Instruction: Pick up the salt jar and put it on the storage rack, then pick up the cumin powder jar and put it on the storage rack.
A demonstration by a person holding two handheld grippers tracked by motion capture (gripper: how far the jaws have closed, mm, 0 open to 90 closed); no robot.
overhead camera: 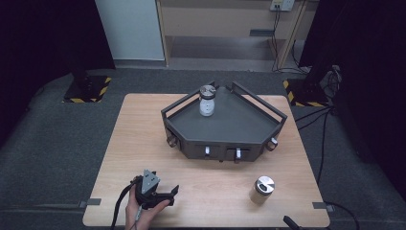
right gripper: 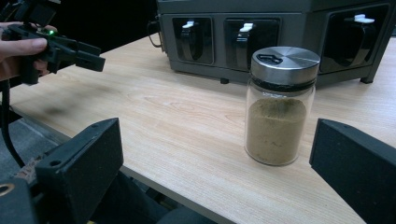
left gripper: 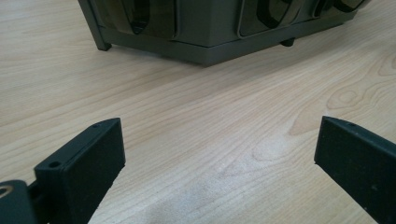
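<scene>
You hold two grippers at a wooden table [overhead camera: 143,134]. One jar with white contents [overhead camera: 207,101] already stands upright on the dark grey rack [overhead camera: 225,127], toward its far corner, so that part looks done. A second jar, holding brown powder [right gripper: 279,106], stands on the table near your right edge, in front of the rack and well apart from it; by my judgement it is yet to be picked up and placed. Its long axis runs straight up, with the metal lid [right gripper: 285,58] on top. Your right gripper [right gripper: 212,172] faces this jar from just short of it, jaws wide apart and holding nothing. Your left gripper [overhead camera: 163,194] hovers over bare table, jaws also apart and empty.
</scene>
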